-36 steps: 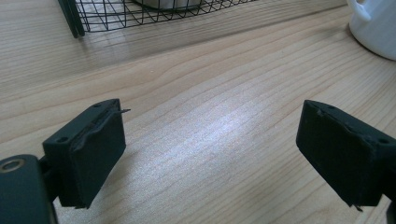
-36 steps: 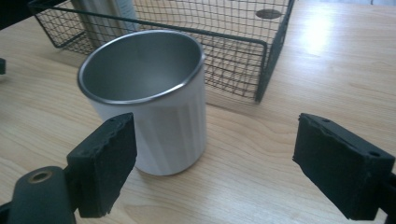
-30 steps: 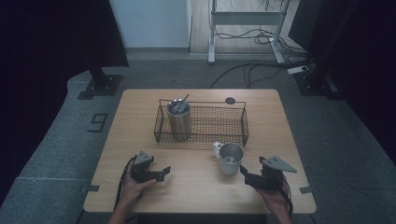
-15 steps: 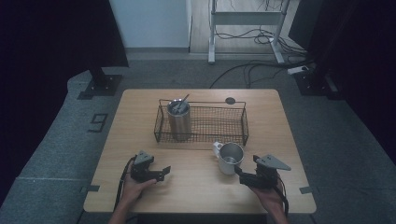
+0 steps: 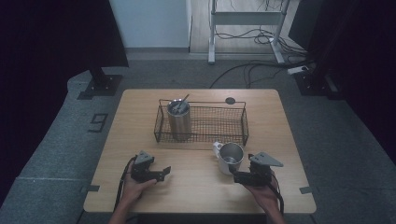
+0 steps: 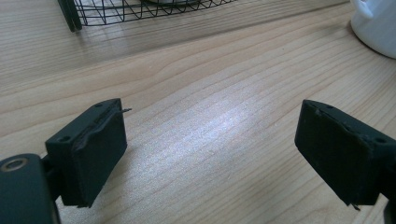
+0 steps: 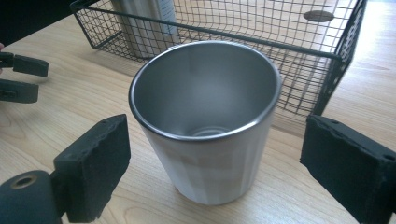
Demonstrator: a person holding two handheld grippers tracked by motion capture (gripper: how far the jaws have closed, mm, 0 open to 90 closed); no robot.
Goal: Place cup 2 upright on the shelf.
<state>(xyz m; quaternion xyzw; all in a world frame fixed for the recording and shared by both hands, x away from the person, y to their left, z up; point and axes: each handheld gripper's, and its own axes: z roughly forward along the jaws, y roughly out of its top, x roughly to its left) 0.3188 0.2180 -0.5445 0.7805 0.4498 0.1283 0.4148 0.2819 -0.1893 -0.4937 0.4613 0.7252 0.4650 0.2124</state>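
Wooden desk here, pale grain, with both hands coming in from the near edge. On the person's left, the left gripper sits low over the desk close to the near edge, jaws standing apart with nothing but bare wood between them, which is super clear in the left gripper view. Over toward the near right corner is the right gripper, and its jaws have just been opening: in the right gripper view the pads stand off on either side of the steel cup with a gap on both sides, so the cup is between them but not squeezed.

That cup stands upright on the desk, right of the middle, just in front of the wire basket. It has a white handle sticking out toward the basket side, and the inside looks empty and shiny.

Going further back, the basket sits across the middle of the desk. Inside it, at its left end, stands a tall metal tumbler with what looks like some cutlery poking out of the top, can't tell exactly what. Behind the basket, near the far edge, there's a small dark round cap lying flat on the wood.
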